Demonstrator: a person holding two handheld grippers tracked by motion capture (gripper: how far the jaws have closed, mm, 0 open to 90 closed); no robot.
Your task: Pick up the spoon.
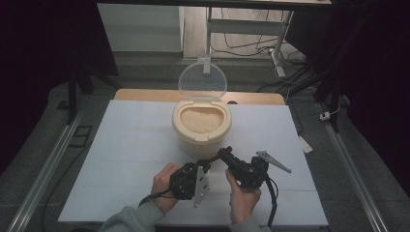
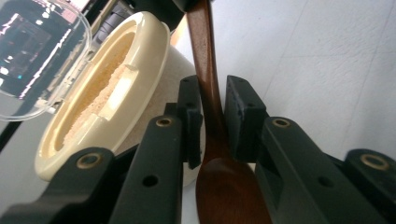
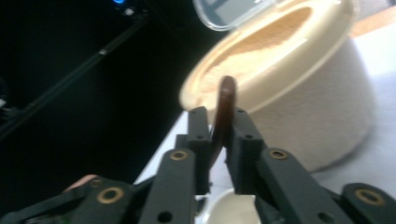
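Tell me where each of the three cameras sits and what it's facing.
High view: above the person's side, looking down at the rice container; both hands and grippers show.
Left gripper view: along its fingers, which flank a wooden spoon.
Right gripper view: along its fingers, clamping the spoon handle.
All three share the container.

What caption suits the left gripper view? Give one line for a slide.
Left gripper closed around the neck of a brown wooden spoon beside an open cream container of pale grains.
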